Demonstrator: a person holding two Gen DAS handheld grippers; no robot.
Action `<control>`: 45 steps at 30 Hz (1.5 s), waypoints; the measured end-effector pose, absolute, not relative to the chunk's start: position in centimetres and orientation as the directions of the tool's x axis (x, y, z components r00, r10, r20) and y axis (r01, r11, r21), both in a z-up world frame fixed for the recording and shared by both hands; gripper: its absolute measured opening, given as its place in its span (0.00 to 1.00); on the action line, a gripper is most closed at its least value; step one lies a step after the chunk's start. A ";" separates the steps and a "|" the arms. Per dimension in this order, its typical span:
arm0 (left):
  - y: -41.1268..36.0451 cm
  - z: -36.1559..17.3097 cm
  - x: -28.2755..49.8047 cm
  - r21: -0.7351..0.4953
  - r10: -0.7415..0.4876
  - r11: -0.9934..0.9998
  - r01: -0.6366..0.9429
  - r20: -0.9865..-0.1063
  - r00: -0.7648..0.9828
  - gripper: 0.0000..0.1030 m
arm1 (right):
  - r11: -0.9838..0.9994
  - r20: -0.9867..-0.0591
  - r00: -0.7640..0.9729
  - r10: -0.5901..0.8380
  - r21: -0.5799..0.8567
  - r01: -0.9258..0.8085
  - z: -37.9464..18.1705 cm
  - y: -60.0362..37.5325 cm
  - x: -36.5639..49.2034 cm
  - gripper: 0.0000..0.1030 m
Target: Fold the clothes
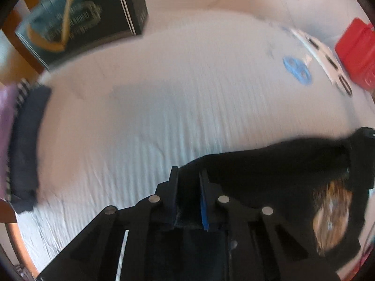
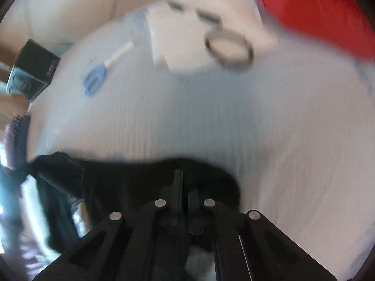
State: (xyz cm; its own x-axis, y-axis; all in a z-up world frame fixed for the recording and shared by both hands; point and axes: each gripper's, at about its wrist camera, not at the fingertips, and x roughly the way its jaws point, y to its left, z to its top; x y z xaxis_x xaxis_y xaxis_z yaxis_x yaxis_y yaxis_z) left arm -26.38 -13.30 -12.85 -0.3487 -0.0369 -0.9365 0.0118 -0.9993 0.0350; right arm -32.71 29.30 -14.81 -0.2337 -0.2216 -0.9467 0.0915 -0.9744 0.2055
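A black garment (image 1: pixel 269 171) with an orange-brown print (image 1: pixel 330 217) lies at the near edge of a white ribbed cloth surface (image 1: pixel 164 93). My left gripper (image 1: pixel 189 181) points steeply down, shut on the garment's edge, with dark fabric bunched between its blue pads. In the right wrist view the same black garment (image 2: pixel 117 178) stretches left from my right gripper (image 2: pixel 186 187). That gripper's fingers stand almost together and pinch the fabric. Both views are blurred.
A pile of folded clothes, navy (image 1: pixel 25 140) over purple, sits at the left edge. At the back are a black box (image 1: pixel 89 16), blue scissors (image 1: pixel 297 70), a white sheet with black marks (image 1: pixel 328 58) and a red container (image 1: pixel 356 53).
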 end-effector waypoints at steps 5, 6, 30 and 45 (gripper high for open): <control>-12.6 -13.5 -29.3 0.032 -0.054 -0.997 0.064 -0.923 -0.381 0.15 | -0.984 -0.933 -0.322 -0.162 0.131 0.117 -14.1 29.5 -34.6 0.13; -12.4 -13.9 -29.8 0.025 -0.048 -0.997 0.066 -0.931 -0.362 0.15 | -0.985 -0.944 -0.287 -0.162 0.136 0.108 -14.9 29.6 -34.9 0.18; -12.1 -13.9 -28.9 0.028 -0.023 -1.000 -0.011 -0.948 -0.317 0.67 | -0.972 -0.918 -0.334 -0.215 0.234 -0.016 -13.3 33.6 -29.7 0.56; -13.7 -15.6 -30.7 -0.008 -0.007 -0.999 0.042 -0.935 -0.354 0.70 | -0.986 -0.879 -0.477 0.012 -0.091 0.142 -15.1 30.8 -34.0 0.07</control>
